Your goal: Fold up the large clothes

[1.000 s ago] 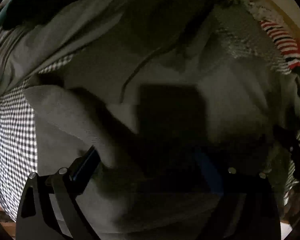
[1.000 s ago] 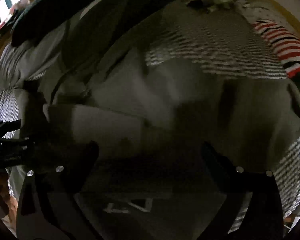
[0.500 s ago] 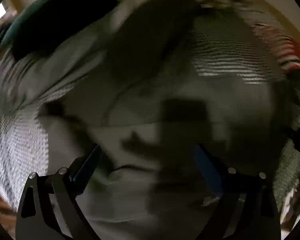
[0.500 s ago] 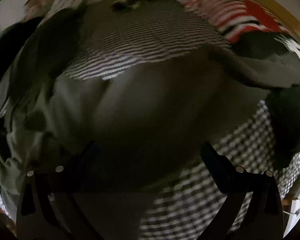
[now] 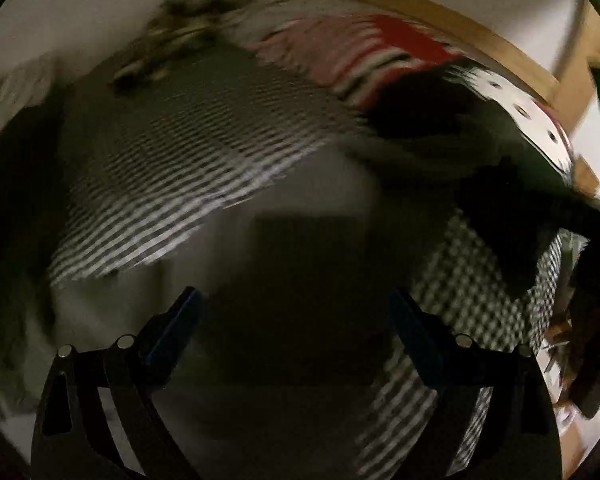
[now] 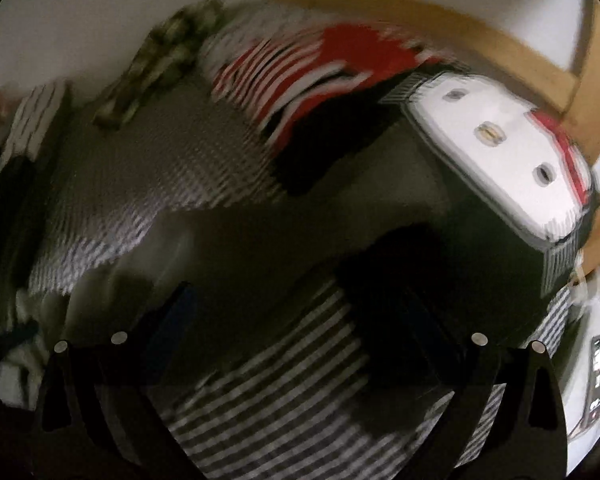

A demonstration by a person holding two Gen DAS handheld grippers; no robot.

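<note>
A large grey garment point(image 5: 284, 240) lies spread on a bed with a black-and-white checked cover point(image 5: 172, 184). My left gripper point(image 5: 292, 320) is open and empty above the garment's dim lower part. In the right wrist view the grey garment point(image 6: 228, 236) shows at centre left, with the checked cover point(image 6: 284, 392) below. My right gripper point(image 6: 296, 320) is open and empty over the cover, next to a dark cloth point(image 6: 396, 280). Both views are blurred by motion.
A red-and-white striped cloth point(image 6: 300, 64), a white spotted cloth point(image 6: 496, 140) and a camouflage-patterned cloth point(image 6: 160, 52) lie along the bed's far side. A wooden bed frame point(image 6: 452, 36) curves behind them against a pale wall. Dark clothes point(image 5: 440, 108) lie at the right.
Both grippers have swung to the right and tilted up, away from the garment's hood side toward its right side. The far bed frame and wall have come into view. Both stay open.
</note>
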